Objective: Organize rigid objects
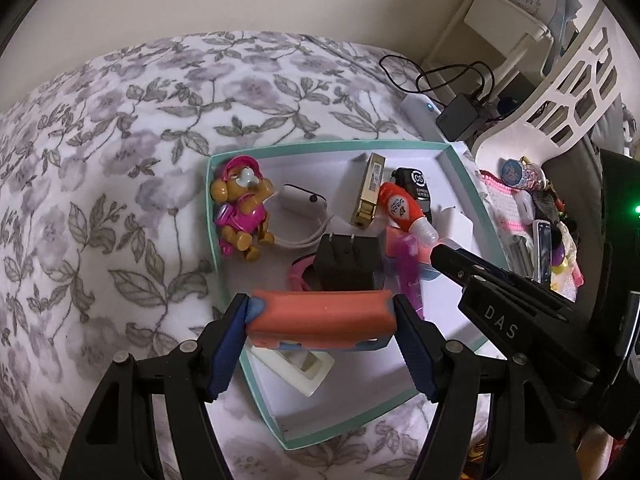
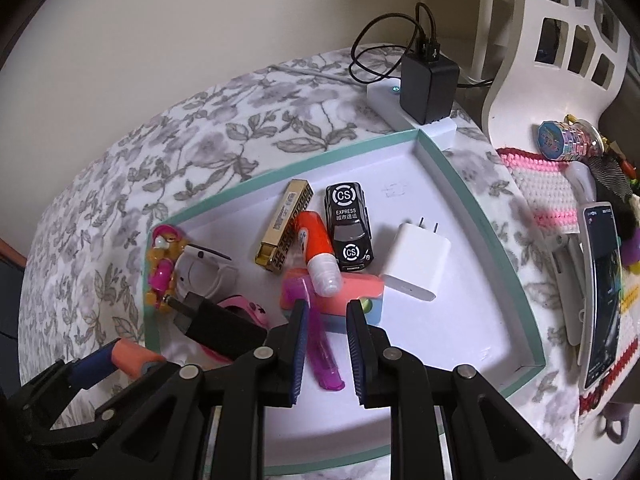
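Left tongs (image 1: 322,320) gripped the orange block (image 1: 320,312) by its ends, long axis crosswise, hovering over the teal-rimmed tray's (image 1: 468,184) near corner on the bed; right tongs (image 2: 326,344), nearly clenched and empty, hung over the tray's middle.

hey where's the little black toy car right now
The black toy car lies inside the teal-rimmed box, toward its far side in the right wrist view, between the orange bottle and the white charger.
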The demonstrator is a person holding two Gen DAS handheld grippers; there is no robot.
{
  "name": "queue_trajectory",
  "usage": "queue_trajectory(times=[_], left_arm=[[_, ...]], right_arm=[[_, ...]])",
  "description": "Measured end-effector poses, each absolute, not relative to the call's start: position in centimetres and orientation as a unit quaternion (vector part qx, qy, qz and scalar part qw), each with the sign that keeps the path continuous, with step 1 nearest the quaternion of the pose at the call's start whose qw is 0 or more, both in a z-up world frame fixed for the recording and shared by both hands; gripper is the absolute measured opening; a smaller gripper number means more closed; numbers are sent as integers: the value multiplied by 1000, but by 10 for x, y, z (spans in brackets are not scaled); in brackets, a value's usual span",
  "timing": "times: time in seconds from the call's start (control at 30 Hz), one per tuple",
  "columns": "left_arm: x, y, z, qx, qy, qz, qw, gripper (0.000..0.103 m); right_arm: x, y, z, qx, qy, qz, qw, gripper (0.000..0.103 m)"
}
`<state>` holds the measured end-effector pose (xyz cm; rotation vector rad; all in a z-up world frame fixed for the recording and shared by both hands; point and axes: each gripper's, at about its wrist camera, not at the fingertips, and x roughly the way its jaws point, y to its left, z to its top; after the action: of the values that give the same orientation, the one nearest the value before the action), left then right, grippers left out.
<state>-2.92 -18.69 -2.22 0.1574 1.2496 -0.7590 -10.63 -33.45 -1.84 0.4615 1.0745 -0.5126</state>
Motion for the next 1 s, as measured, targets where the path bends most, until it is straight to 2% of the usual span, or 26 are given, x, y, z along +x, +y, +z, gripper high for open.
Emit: queue_trajectory(times=[0.27, 0.57, 0.6, 0.7, 0.77, 0.8, 0.83, 0.9, 1.0], left_arm=[[-24, -182, -21, 61, 571, -342, 744, 73], [-2, -148, -14, 93, 537, -265, 795, 74], [2, -143, -15, 103, 532, -250, 802, 75], [10, -129, -17, 121, 521, -219, 816, 87], [13, -119, -18, 120, 515, -205, 824, 88], [14, -114, -18, 115, 514, -201, 826, 88], [16, -107, -17, 108, 514, -198, 828, 92], [17, -98, -16, 101, 510, -190, 833, 100], [16, -90, -14, 99, 501, -180, 841, 100]], right_arm=[[-104, -332, -20, 212, 505, -235, 803, 21], [-100, -323, -22, 201, 508, -224, 807, 21], [-99, -320, -22, 197, 508, -222, 809, 21], [-96, -311, -21, 179, 508, -218, 814, 21], [-95, -304, -20, 167, 507, -215, 818, 22], [-94, -300, -20, 160, 507, -215, 820, 26], [-93, -296, -20, 154, 507, -213, 821, 37], [-92, -291, -20, 150, 507, -209, 823, 53], [-93, -286, -18, 149, 502, -203, 827, 68]])
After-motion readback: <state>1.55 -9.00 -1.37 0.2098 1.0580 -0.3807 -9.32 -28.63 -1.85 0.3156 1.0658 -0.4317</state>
